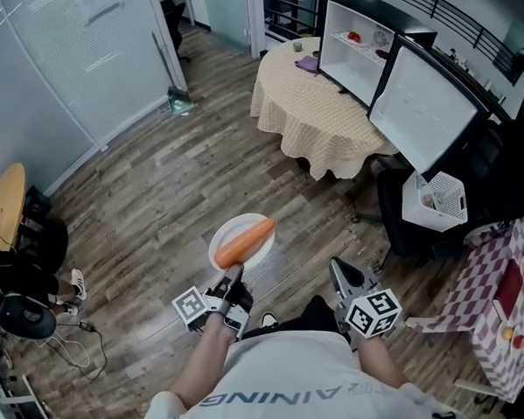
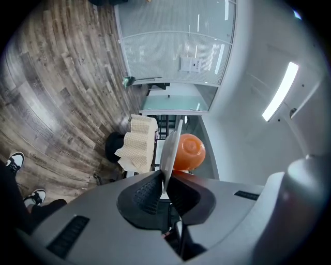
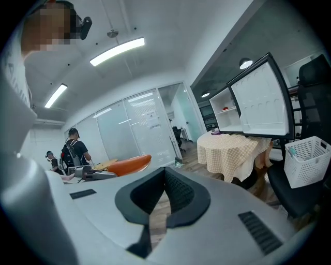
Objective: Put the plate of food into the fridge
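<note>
The plate (image 1: 233,225), carrying a carrot (image 1: 244,241), is held out over the floor close to the person, its near rim pinched in the left claw (image 1: 232,277). It looks stiff, smooth and breakable. With a single edge hold and a carrot free to roll, it probably needs keeping level. The right claw (image 1: 339,271) is closed on nothing. The open fridge (image 1: 358,43) stands on the far tabletop (image 1: 311,110), well apart.

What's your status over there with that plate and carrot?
Left gripper: jaws clamped on plate rim, carrot aboard. Right gripper: jaws shut, empty. Fridge open on table ahead; only floor between.
</note>
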Available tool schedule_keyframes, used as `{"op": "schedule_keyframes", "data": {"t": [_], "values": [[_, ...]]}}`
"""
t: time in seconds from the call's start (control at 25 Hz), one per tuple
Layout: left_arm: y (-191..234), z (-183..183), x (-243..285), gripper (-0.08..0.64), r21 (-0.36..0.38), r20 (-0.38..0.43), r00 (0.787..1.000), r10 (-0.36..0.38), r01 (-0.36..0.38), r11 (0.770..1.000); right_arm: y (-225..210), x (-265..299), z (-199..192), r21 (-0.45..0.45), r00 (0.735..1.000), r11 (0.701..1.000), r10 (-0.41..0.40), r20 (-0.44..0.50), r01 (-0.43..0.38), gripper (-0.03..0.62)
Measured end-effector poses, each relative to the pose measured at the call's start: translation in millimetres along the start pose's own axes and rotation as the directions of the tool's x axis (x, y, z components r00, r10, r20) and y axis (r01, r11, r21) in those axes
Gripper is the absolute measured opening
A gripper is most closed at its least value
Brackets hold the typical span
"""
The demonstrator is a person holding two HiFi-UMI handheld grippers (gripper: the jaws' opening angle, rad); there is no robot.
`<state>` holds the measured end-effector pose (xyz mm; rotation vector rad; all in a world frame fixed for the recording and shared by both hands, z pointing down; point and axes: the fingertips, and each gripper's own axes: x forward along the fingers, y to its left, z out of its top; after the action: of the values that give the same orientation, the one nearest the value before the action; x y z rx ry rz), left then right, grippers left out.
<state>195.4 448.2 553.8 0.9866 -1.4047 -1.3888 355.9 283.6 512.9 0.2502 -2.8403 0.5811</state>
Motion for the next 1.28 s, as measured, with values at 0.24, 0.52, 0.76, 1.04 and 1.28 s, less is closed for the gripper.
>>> {"op": "schedule_keyframes", "data": {"t": [0.24, 0.52, 0.76, 1.04, 1.28], "values": [[8.9, 17.2, 4.1, 0.026, -0.022, 0.013, 1.000, 0.004, -0.004, 1.000, 8.0, 29.5, 0.1, -0.011, 0.999, 0.999, 0.030, -0.035, -0.030, 0.021], [11.1, 45.7, 37.6, 0.026, -0.023, 0.010, 1.000, 0.019, -0.018, 1.000, -7.2, 77.0, 9.2, 0.001, 0.998, 0.999, 0.046, -0.052, -0.046, 0.021], [1.4, 71.5, 93.8, 0.027, -0.017, 0.013, 1.000, 0.009, -0.009, 1.000, -40.8, 122.2, 39.3, 0.004, 0.998, 0.999, 0.054, -0.041, -0.054, 0.021], [-12.4, 85.2, 186.8, 0.026, -0.017, 0.002, 1.000, 0.008, -0.008, 1.000, -104.6, 166.9, 80.2, 0.012, 0.998, 0.999, 0.051, -0.048, -0.050, 0.021], [-20.9, 88.9, 259.7, 0.028, -0.009, -0.005, 1.000, 0.005, -0.005, 1.000, -160.7, 202.3, 117.7, 0.008, 0.997, 0.998, 0.060, -0.043, -0.060, 0.021]]}}
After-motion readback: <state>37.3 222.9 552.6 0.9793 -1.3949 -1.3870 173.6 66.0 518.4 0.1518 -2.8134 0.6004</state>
